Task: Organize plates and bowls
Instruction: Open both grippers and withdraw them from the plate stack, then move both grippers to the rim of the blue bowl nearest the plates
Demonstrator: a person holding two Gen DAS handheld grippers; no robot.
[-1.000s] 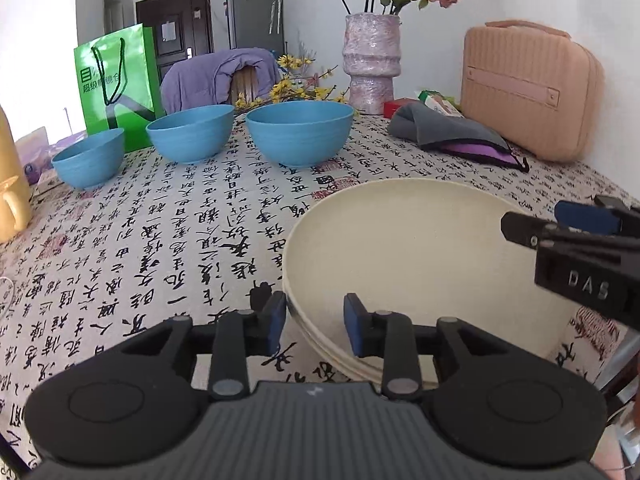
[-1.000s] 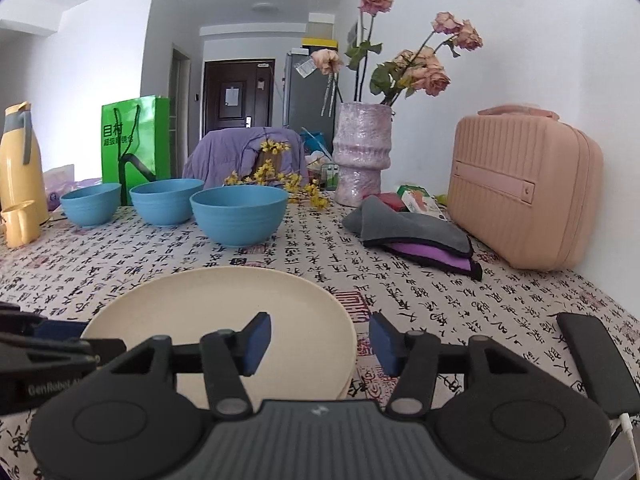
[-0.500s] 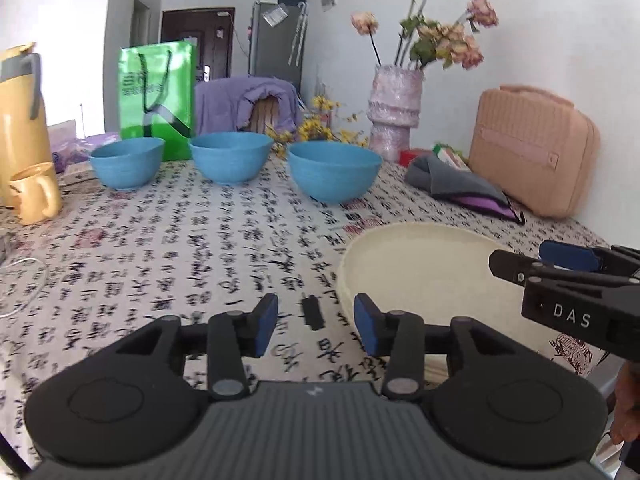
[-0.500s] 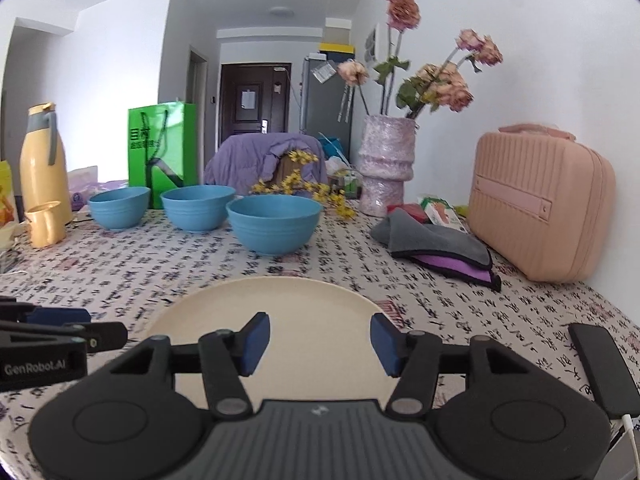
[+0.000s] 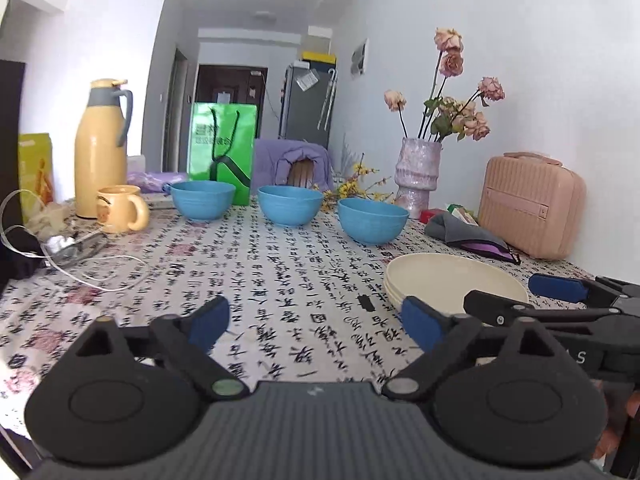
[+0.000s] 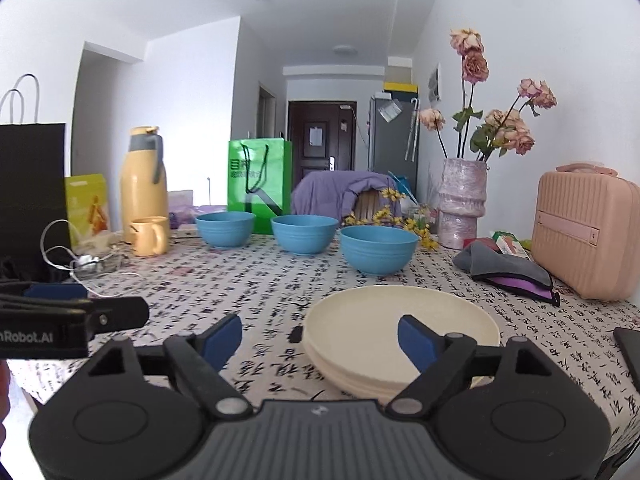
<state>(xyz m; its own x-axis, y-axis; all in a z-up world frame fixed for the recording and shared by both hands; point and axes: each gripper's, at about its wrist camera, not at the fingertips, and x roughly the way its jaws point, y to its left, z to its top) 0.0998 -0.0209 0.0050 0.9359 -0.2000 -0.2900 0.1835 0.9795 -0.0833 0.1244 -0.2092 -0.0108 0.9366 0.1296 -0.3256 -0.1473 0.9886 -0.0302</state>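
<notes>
A stack of cream plates [image 5: 452, 282] [image 6: 400, 320] lies on the patterned tablecloth near the front right. Three blue bowls [image 5: 203, 199] [image 5: 290, 205] [image 5: 373, 220] stand in a row behind it; the right wrist view shows the same bowls [image 6: 225, 229] [image 6: 304, 234] [image 6: 378, 249]. My left gripper [image 5: 316, 320] hangs over bare cloth left of the plates, its jaws opening wide with nothing between them. My right gripper [image 6: 320, 338] is drawn back from the stack, jaws opening, the plates' near rim seen between the fingers but untouched.
A yellow thermos [image 5: 102, 148], yellow mug [image 5: 120, 207], cables and a green bag [image 5: 222, 152] sit at the back left. A vase of roses [image 6: 462, 208], pink case [image 6: 584, 236] and grey-purple cloth [image 6: 508, 268] line the right. A black phone [image 6: 630, 350] lies at the right edge.
Both grippers have pulled back from the plate stack and their jaws have spread wide. The left gripper swung left, so the plates now lie to its right.
</notes>
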